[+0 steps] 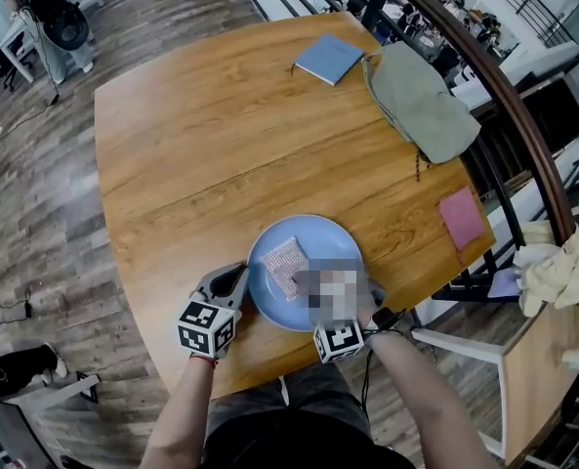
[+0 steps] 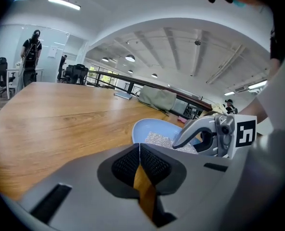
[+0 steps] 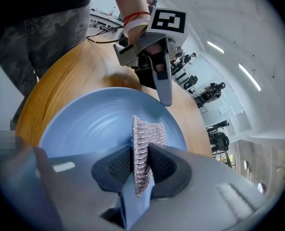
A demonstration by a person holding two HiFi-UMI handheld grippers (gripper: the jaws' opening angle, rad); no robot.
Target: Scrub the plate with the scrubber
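Head view: blue plate (image 1: 320, 242) at the surface's (image 1: 191, 135) near edge, scrubber (image 1: 285, 267) lying on it.

Left gripper view: left gripper (image 2: 140, 150) fingers closed, empty, beside the plate's rim.

Right gripper view: right gripper (image 3: 141, 165) fingers pinch the scrubber. Scrubbing seems in hand; next needs pressed strokes.

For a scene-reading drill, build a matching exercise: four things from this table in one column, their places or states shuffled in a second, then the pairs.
Things
1. scrubber
2. left hand-held gripper
3. blue notebook
4. pink cloth

Places or states
A. near the right edge of the table
B. shut on nothing, beside the blue plate
C. clamped in the right hand-held gripper, over the plate
D. on the table's far side

Pairs: 1-C, 2-B, 3-D, 4-A
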